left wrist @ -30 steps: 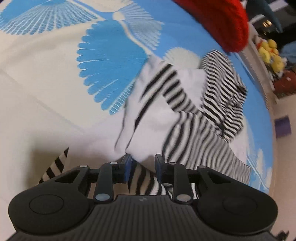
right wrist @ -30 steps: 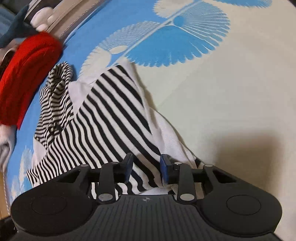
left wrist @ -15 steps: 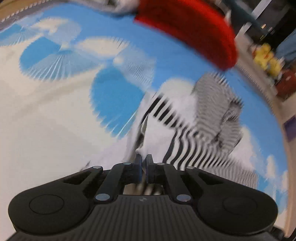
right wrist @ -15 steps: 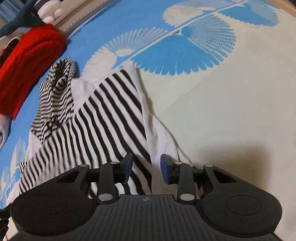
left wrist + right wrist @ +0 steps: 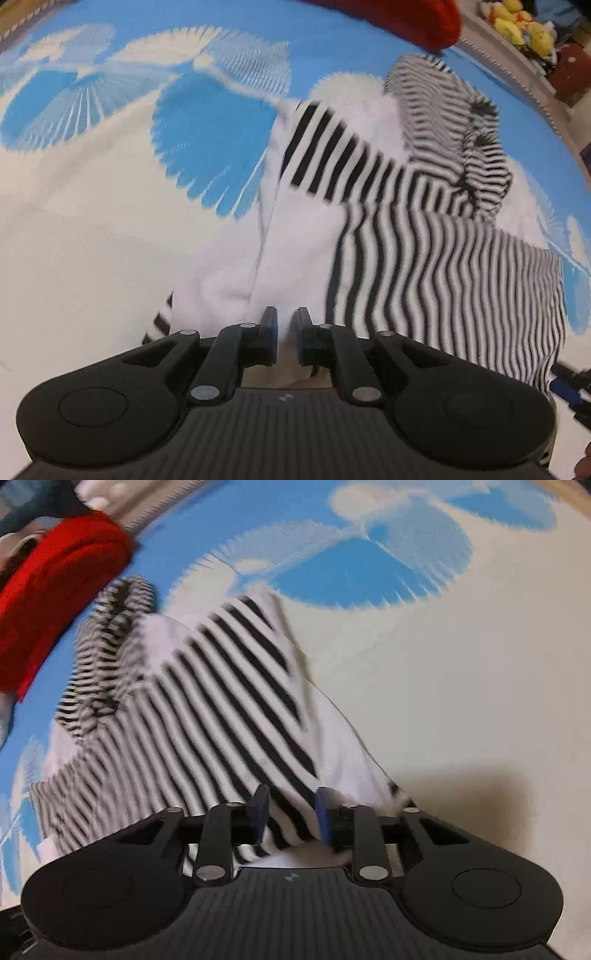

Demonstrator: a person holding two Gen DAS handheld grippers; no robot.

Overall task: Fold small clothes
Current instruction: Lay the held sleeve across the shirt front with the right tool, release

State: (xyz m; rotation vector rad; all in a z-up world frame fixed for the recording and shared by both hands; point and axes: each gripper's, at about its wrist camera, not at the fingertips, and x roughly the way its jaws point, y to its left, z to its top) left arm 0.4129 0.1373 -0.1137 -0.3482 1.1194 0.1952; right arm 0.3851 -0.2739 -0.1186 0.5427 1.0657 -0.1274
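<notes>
We see the stripy shirt [image 5: 424, 236] lying on the blue and white blanket [image 5: 92, 221] (near a red thing [image 5: 55, 590]), with our left gripper [image 5: 287, 328] a little apart and our right gripper [image 5: 290, 812] wide apart over its near edge.

The striped garment [image 5: 424, 258] is soft knit cloth, matt, with a fine ribbed weave and plain white panels. Under it, the bedsheet [image 5: 92, 229] is smooth matt printed fabric. Beyond the garment, the red item [image 5: 55, 579] looks like thick, fuzzy knit. The left gripper [image 5: 286, 332] and right gripper [image 5: 290, 812] are matt black plastic with ridged housings, dull metal pivot pins and blue pads.
</notes>
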